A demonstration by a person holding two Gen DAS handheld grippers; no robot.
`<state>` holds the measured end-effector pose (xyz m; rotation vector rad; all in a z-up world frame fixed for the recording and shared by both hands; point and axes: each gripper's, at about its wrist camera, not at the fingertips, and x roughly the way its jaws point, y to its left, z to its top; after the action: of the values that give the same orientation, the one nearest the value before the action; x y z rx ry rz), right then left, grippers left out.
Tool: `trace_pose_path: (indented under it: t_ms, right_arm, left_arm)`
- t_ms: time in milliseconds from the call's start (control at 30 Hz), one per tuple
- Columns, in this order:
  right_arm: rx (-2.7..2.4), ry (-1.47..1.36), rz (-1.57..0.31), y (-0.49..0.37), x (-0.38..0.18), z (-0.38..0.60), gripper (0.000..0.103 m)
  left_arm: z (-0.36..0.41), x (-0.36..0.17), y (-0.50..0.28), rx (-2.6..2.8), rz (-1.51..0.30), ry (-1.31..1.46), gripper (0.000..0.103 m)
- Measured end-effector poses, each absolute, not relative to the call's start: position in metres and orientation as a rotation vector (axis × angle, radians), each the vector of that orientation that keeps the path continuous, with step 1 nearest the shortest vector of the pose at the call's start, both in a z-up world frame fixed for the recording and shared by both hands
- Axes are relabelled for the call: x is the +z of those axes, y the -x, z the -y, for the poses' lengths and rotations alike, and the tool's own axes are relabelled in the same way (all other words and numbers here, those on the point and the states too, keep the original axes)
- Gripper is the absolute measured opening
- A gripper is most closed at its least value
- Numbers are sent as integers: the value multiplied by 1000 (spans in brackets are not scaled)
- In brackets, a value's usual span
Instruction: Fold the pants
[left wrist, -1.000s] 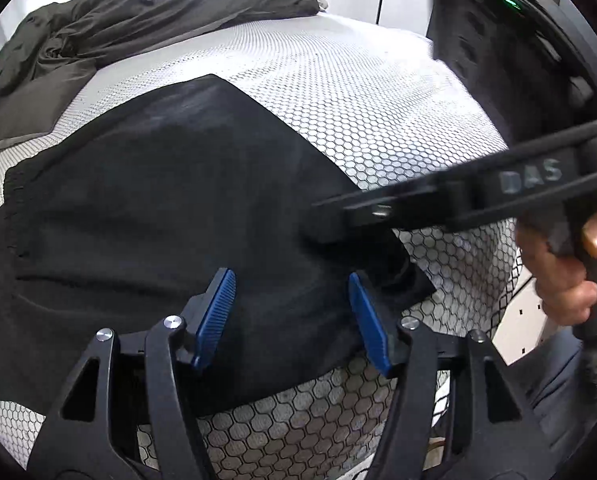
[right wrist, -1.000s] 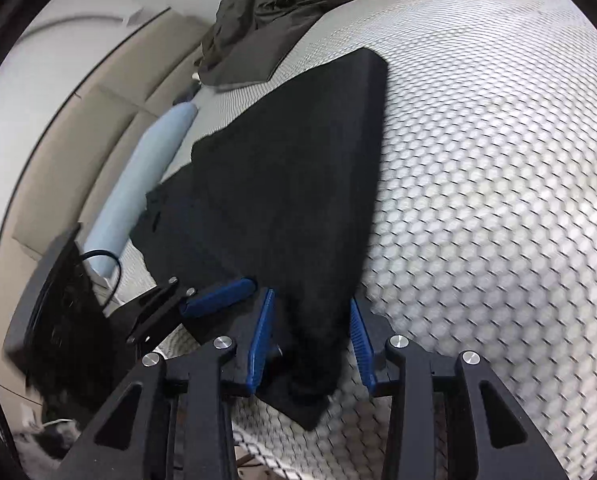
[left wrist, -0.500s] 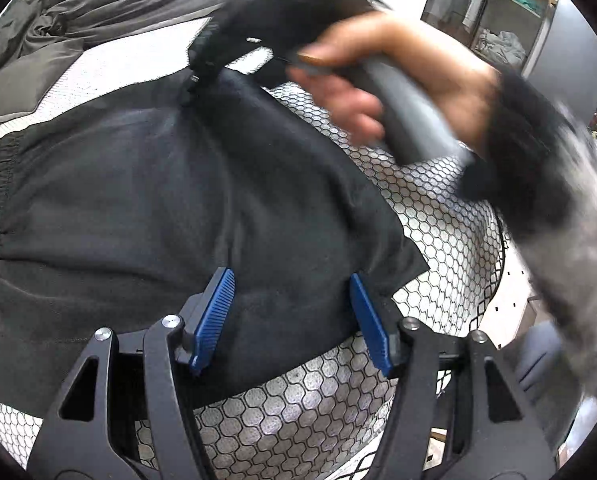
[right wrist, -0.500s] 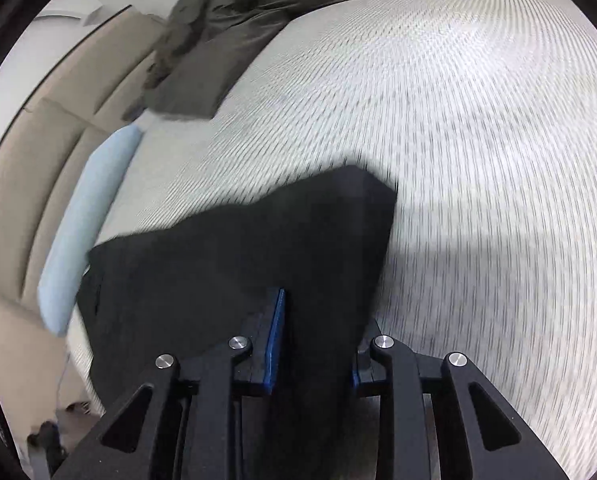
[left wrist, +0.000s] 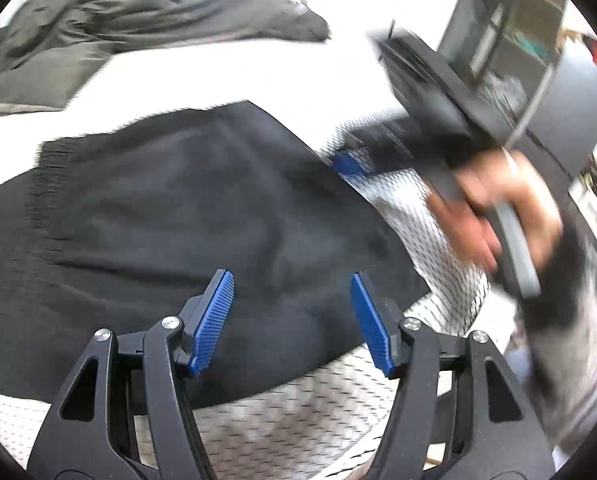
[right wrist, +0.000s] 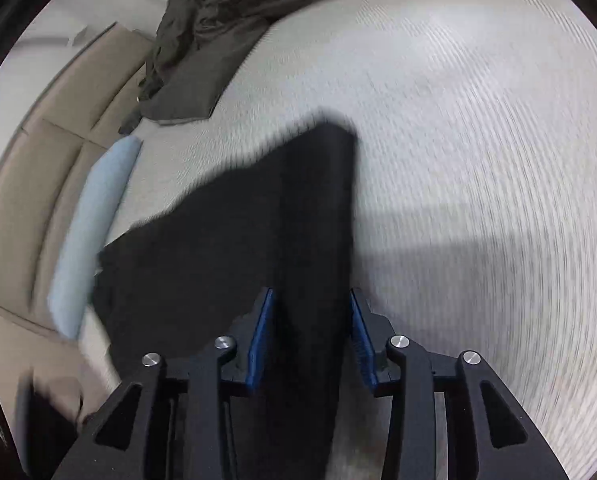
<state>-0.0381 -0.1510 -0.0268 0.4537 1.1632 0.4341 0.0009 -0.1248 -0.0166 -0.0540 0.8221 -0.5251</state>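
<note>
The black pants (left wrist: 178,220) lie flat on the honeycomb-patterned bed cover (left wrist: 298,412), elastic waistband at the left. My left gripper (left wrist: 290,320) hovers open over their near right part, its pads clear of the cloth. In the right wrist view a dark strip of the pants (right wrist: 314,220) runs between the blue pads of my right gripper (right wrist: 310,336), whose jaws are opening. A hand (left wrist: 478,216) grips that gripper's handle at the pants' right edge, badly blurred.
A rumpled dark grey duvet (left wrist: 138,20) lies at the far end of the bed. A light blue pillow (right wrist: 94,232) rests against the beige headboard (right wrist: 26,184). Dark shelving (left wrist: 558,80) stands beyond the bed's right side.
The right gripper went from the pants' near right corner to their far corner, then back to the right edge. Its jaws narrowed on the cloth and have now widened. The left gripper shifted slightly.
</note>
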Motion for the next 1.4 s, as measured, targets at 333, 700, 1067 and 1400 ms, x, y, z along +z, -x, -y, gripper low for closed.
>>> trace_pose_path:
  t_ms: [333,700,1067,1400]
  right_arm:
    - [302,-287,-1030,73,-21,125,21]
    - [487,-29,-928,134,-3,49,26]
    - [362,110,-924,135,-22,87,26]
    - [459,106,-940,91,-30,4,26]
  left_arm:
    - [43,-21,-25,-282,-805,146,59]
    - [98,-37,-42,-339,-817,-113,59]
    - [55,-41,-20,-332,-829,-81,58]
    - [59,-41,-64,-341,-873,-82,57]
